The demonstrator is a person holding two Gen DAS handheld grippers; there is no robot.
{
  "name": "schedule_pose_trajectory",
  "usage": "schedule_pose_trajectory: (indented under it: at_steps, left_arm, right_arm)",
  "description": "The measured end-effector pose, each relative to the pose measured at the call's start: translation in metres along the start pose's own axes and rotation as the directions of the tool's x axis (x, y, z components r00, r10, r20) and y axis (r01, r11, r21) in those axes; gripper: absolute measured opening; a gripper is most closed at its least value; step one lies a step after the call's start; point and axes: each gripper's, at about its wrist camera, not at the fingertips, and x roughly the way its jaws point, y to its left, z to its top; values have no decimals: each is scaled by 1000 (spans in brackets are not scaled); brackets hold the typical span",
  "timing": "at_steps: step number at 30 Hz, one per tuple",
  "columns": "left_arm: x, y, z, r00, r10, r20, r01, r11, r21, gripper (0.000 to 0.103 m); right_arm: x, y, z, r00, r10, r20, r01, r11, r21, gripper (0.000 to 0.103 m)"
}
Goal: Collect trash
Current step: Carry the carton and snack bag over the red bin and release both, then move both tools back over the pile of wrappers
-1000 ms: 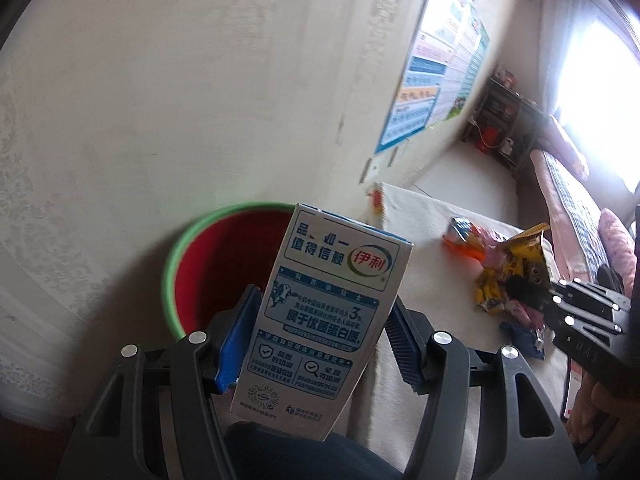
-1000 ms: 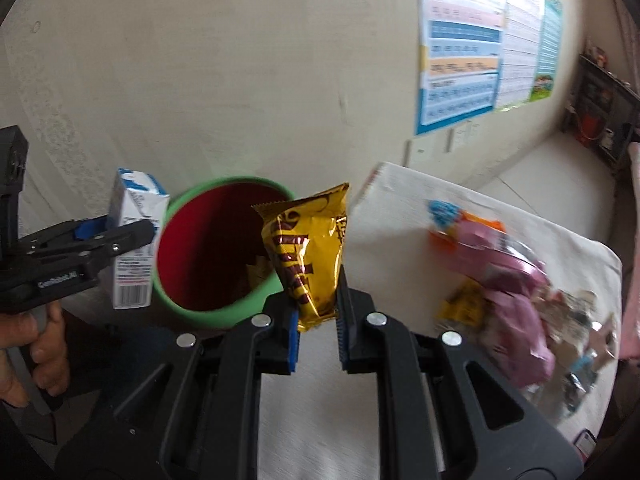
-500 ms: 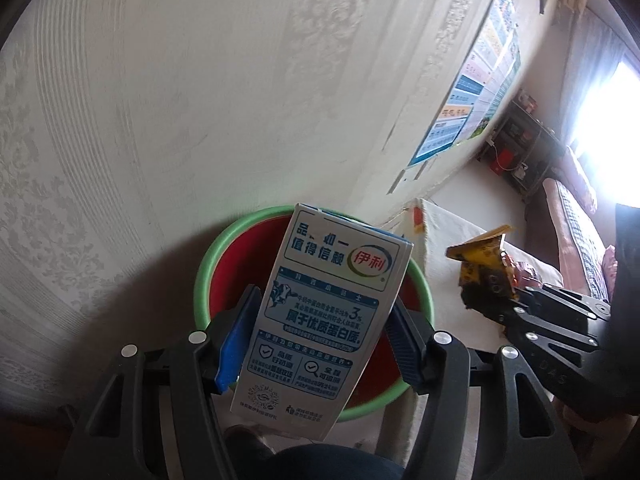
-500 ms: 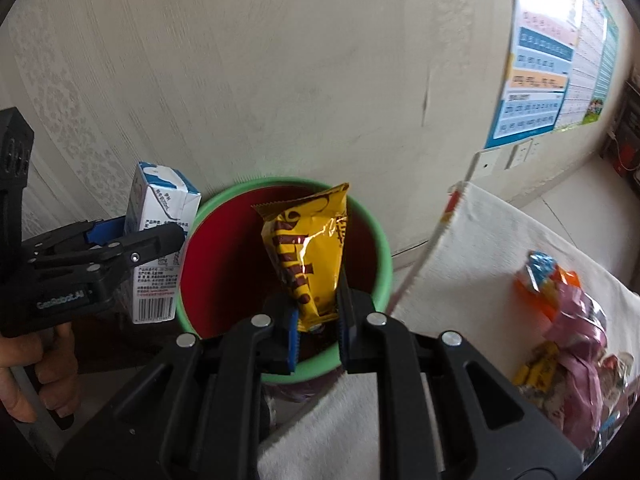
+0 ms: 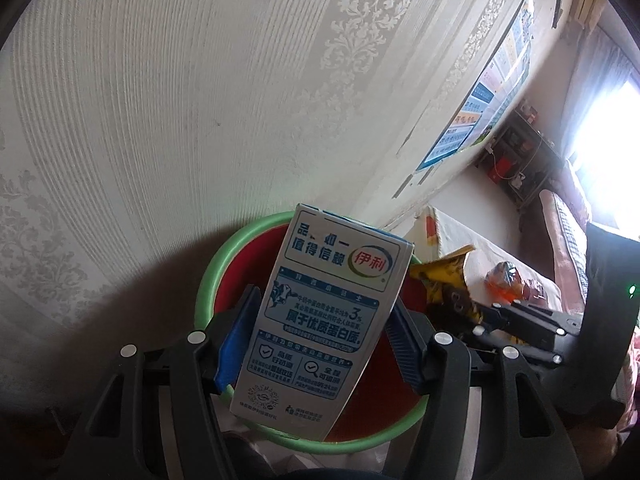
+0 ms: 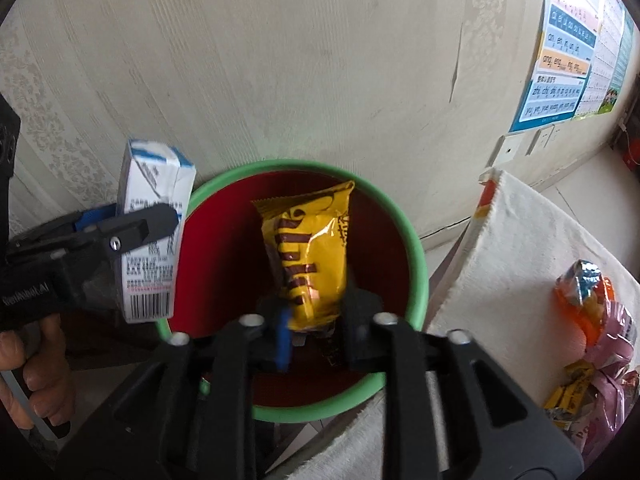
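Leftmost, left gripper (image 5: 320,344) is clamped on a milk carton (image 5: 324,320), pads on its two narrow sides about mid-height, carton upright with a slight tilt over the near-left rim of the bin (image 6: 416,248). Carton looks stiff paperboard, probably empty and light, so the side grip should do; squeezed harder it would likely dent. Middle: the green-rimmed, red-inside bin sits on the floor against the wall. Right gripper (image 6: 316,336) hangs over the bin mouth, jaws opening, pads no longer pressing; yellow snack wrapper (image 6: 312,256) sits loose between them, right above the bin. Wrapper is thin glossy film, light, crinkly, probably slippery; best pinched at the flat sealed end. Far right, more wrappers (image 6: 592,320) lie on the cloth-covered table (image 6: 520,248).
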Motion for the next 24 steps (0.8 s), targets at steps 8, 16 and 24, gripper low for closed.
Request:
schedule_pose_trajectory:
  at_steps: [8, 16, 24]
  left_arm:
    - [-4, 7, 3, 999, -18, 27, 19, 999, -35, 93]
    - [-13, 0, -3, 1000, -6, 29, 6, 1000, -14, 95]
    - [-20, -22, -12, 998, 60, 19, -60, 998, 20, 95]
  right_arm:
    - [-2, -1, -8, 1000, -9, 9, 9, 1000, 19, 77]
    - [-26, -7, -15, 998, -29, 59, 28, 999, 19, 95]
    - [-49, -25, -33, 996, -61, 72, 56, 996, 68, 98]
